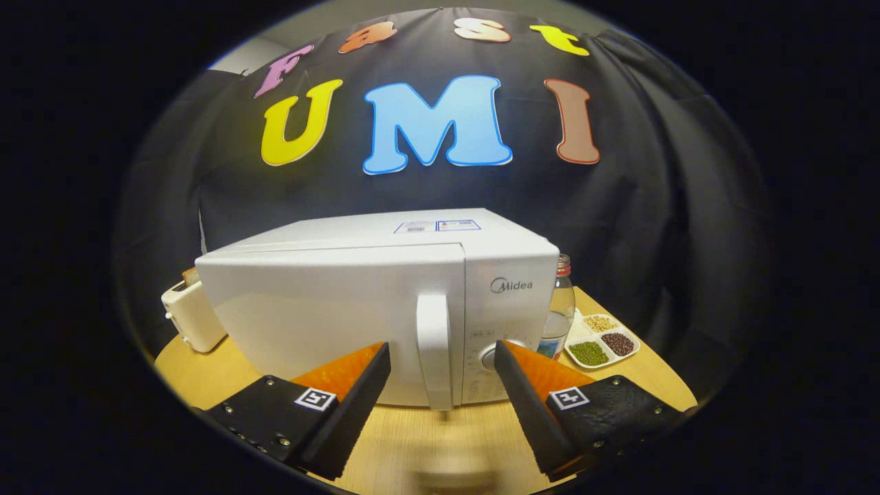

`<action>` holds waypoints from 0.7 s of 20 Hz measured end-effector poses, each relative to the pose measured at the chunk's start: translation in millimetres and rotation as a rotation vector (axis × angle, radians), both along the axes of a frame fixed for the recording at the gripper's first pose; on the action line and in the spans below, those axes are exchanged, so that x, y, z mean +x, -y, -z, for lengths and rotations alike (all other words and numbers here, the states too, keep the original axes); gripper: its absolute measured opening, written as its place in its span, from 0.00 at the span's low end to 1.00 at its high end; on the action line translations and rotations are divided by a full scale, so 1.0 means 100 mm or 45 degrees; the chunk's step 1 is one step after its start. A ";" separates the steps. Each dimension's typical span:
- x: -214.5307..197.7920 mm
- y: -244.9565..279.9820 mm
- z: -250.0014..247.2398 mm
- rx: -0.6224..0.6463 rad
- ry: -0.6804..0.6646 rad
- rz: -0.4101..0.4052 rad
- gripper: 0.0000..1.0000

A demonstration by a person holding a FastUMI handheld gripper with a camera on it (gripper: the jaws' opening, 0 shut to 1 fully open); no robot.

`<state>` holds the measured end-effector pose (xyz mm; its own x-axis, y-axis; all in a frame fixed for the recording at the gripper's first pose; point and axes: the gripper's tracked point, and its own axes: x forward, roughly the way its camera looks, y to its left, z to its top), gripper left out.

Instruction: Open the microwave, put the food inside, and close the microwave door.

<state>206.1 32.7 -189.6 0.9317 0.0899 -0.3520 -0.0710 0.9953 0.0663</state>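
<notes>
The gripper [442, 368], spread wide and holding nothing, straddles the upright handle [434, 350] of the microwave [330, 309], just ahead.

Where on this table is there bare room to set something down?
Bare wood lies in front of the microwave, under the open gripper. Right is crowded: bottle, sectioned dish. Left, a toaster fills the corner.

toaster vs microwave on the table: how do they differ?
The microwave is far bigger and stands just ahead of the open gripper, its handle between the fingers; the toaster is small and partly hidden behind the microwave's left corner. The microwave is white with its door shut; the toaster is cream. Both sit on the wooden table.
</notes>
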 end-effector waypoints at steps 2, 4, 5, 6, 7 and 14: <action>0.06 -0.03 0.06 -0.017 -0.004 -0.004 0.94; 0.12 -0.07 0.11 -0.056 -0.006 -0.015 0.92; 0.15 -0.05 0.11 -0.090 0.003 -0.010 0.77; 0.17 -0.05 0.11 -0.114 0.003 -0.008 0.63; 0.20 -0.07 0.12 -0.113 -0.002 -0.021 0.57; 0.23 -0.08 0.13 -0.082 -0.047 -0.013 0.16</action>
<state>229.1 40.9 -203.1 0.9171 0.0758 -0.3914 -0.0801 0.9968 0.0052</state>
